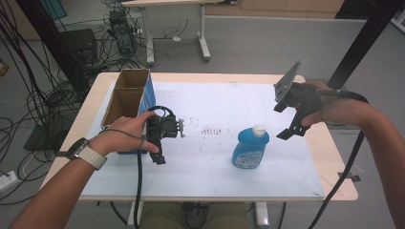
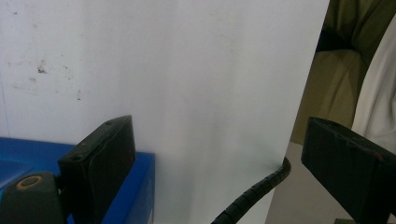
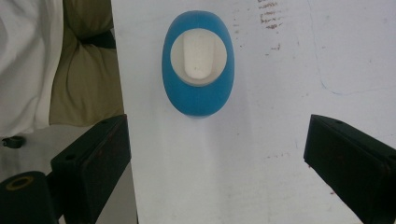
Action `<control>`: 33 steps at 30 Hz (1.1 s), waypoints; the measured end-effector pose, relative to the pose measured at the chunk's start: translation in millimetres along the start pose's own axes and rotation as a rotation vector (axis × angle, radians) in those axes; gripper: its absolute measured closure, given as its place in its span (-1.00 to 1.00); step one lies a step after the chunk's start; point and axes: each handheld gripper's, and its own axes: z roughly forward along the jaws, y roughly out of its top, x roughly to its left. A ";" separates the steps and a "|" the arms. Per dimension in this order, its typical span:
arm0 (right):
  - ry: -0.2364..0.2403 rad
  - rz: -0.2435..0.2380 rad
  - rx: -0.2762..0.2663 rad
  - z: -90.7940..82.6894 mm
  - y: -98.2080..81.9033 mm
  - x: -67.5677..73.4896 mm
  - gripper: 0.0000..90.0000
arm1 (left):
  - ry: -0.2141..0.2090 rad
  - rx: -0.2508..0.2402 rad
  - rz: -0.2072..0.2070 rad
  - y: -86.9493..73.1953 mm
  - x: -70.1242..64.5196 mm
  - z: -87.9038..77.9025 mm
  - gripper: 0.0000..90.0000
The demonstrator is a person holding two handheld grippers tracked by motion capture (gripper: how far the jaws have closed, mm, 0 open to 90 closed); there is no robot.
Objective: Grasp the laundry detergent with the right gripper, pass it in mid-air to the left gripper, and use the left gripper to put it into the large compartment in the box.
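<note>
The left hand (image 1: 125, 136) reaches in low from the bottom left, a watch with a pale strap on its wrist, and holds the left gripper (image 1: 160, 157) pointing down at the table just beside the box (image 1: 126, 95). Its jaws stand apart with nothing between them; seen in the left gripper view, they are blocky, matt black, over smooth white sheet (image 2: 187, 84) and a glossy blue corner of the box.

The right hand (image 1: 334, 109) is lifted higher over the right side of the table, wrist bent, and tilts the right gripper (image 1: 291, 131) down towards the bottle (image 1: 250, 148). Its jaws are also wide apart and empty, well clear of the bottle.

The bottle stands upright on the sheet, right of the middle, near the front edge. It is blue plastic, rounded and oval from above, with a white flip cap. The box is open-topped brown cardboard with a divider, blue outside. The sheet is white, scuffed with small dark marks, on a pale wooden table (image 1: 334, 157).
</note>
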 end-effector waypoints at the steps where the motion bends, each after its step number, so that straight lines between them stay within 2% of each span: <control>1: 0.000 -0.001 0.001 -0.7 0.1 0.0 -0.84 | 0.001 0.000 0.000 -0.1 -0.1 0.0 -0.77; 33: -0.003 -0.004 0.006 -6.9 0.3 1.1 -0.84 | 0.001 0.004 -0.003 0.3 -0.2 -0.5 -0.77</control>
